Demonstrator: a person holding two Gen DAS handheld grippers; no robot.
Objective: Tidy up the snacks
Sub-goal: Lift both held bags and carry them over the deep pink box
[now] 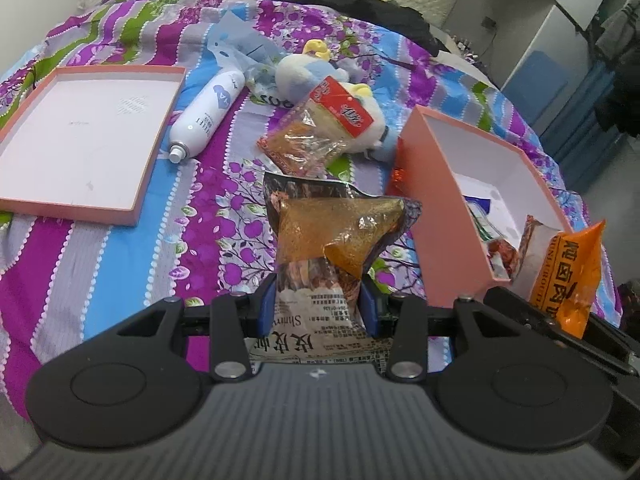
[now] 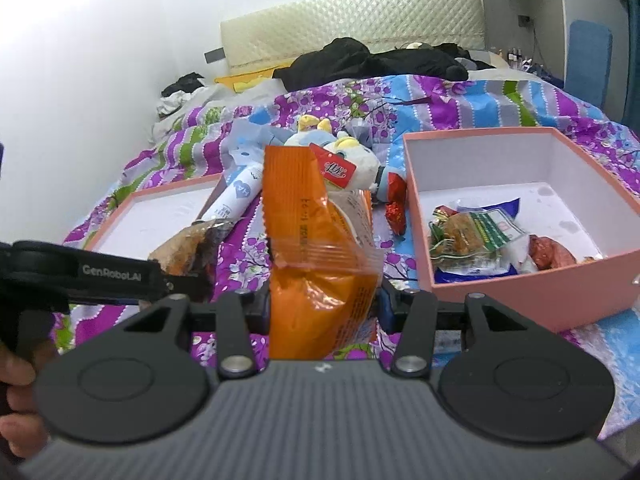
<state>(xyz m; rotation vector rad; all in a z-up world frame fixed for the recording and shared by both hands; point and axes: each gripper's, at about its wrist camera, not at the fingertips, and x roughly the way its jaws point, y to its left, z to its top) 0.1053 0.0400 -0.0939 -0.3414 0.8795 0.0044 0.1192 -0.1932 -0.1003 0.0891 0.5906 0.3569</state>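
Your pink cardboard box [image 2: 532,280] sits on the purple floral bedspread [image 1: 120,264] at about 2 o'clock from your right gripper [image 2: 325,300]. It holds a green-and-clear wrapped snack [image 2: 472,232] over a blue packet [image 2: 504,206], with a reddish packet [image 2: 550,254] at its near right corner. The shallow pink box lid [image 1: 80,144] lies open side up at 10 o'clock from your left gripper [image 1: 318,300].

Between lid and box lie a white spray bottle [image 1: 208,114], a clear packet of brown snack with a red label [image 1: 316,132], and behind it a blue-and-white plush toy [image 1: 304,74]. A red foil-wrapped sweet [image 2: 396,210] rests just beside the box's left wall. Black clothing [image 2: 360,60] is heaped at 12 o'clock by the headboard.

Your right gripper's fingers pinch an orange plastic snack bag [image 2: 320,264], standing upright at 12 o'clock. Your left gripper's blue pads clamp a dark packet with a golden transparent window [image 1: 340,240], also at 12 o'clock.
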